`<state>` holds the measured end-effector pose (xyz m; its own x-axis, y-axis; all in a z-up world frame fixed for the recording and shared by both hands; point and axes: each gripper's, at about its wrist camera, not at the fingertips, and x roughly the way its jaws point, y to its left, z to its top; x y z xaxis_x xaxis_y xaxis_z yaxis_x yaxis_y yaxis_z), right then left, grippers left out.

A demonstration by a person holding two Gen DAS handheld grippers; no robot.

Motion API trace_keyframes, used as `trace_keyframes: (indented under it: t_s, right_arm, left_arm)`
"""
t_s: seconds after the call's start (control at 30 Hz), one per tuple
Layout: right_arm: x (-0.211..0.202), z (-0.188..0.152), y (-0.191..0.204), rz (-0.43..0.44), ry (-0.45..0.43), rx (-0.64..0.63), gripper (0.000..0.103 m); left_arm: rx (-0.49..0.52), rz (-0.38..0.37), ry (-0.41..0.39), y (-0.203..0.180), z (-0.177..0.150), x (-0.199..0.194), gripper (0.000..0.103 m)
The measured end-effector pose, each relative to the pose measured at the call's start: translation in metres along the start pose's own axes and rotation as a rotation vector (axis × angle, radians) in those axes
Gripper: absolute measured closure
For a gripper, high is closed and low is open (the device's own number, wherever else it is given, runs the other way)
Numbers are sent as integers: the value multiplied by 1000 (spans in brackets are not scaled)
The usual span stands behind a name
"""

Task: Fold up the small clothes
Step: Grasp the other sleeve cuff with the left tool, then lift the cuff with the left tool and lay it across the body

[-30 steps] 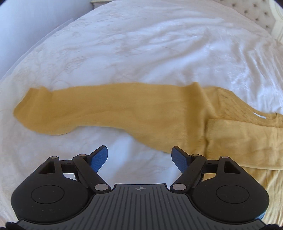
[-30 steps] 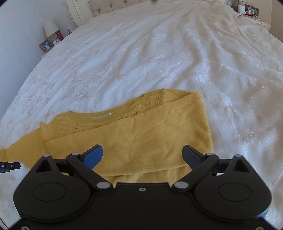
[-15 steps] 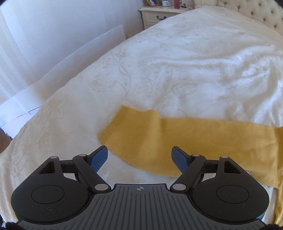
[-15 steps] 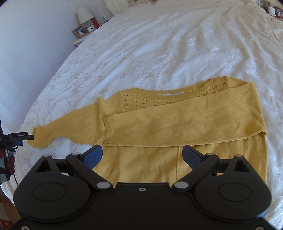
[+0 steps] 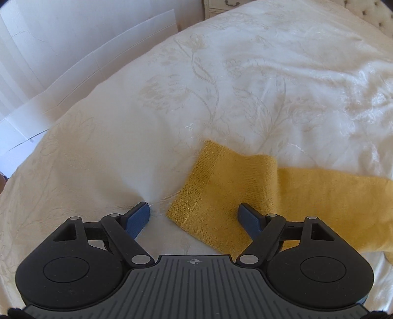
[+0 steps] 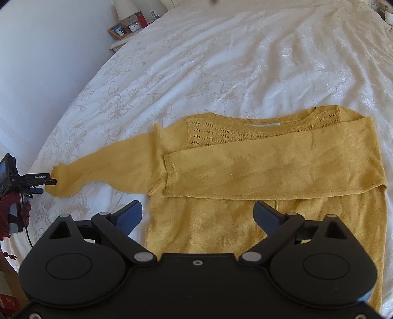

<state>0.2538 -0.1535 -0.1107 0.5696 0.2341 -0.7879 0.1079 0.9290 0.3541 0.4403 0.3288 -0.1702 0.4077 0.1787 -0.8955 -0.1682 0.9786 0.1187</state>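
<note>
A mustard yellow sweater lies flat on the white bedspread. Its right sleeve is folded across the chest; its left sleeve stretches out to the left. In the left wrist view the sleeve cuff lies between the fingers of my open left gripper, which is low over the bed. The left gripper also shows in the right wrist view, at the cuff end. My right gripper is open and empty above the sweater's lower body.
A bedside table with a photo frame, clock and lamp stands at the far left of the bed. The bed's left edge and a white wall panel are close to the left gripper. A tufted headboard is at the far end.
My left gripper has moved left along the outstretched sleeve to its cuff and come down closer. My right gripper has drawn back, showing the whole sweater. Both stay open.
</note>
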Motion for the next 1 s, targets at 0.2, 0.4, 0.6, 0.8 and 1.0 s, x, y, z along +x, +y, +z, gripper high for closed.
trace_keyframes:
  t_s: [0.2,0.4,0.6,0.8,1.0]
  right_arm:
    - [15,3,9,3,37,-18,6]
    - [24,3,13,15,61,-32,6]
    - [18,0,5,23,53,-10,6]
    - [8,-8,-10,32,36,22,6]
    - [0,-19,-28,67,20,53,6]
  left_arm:
    - [22,-31,-3,-3,4,11,25]
    - [13,-80,-30,-10,2,2,93]
    - [-8,-127,-90,-24,7,-34,94]
    - [17,-241,-189,-51,19,-103,94]
    - [58,-402,-308,-100,27,-171,94]
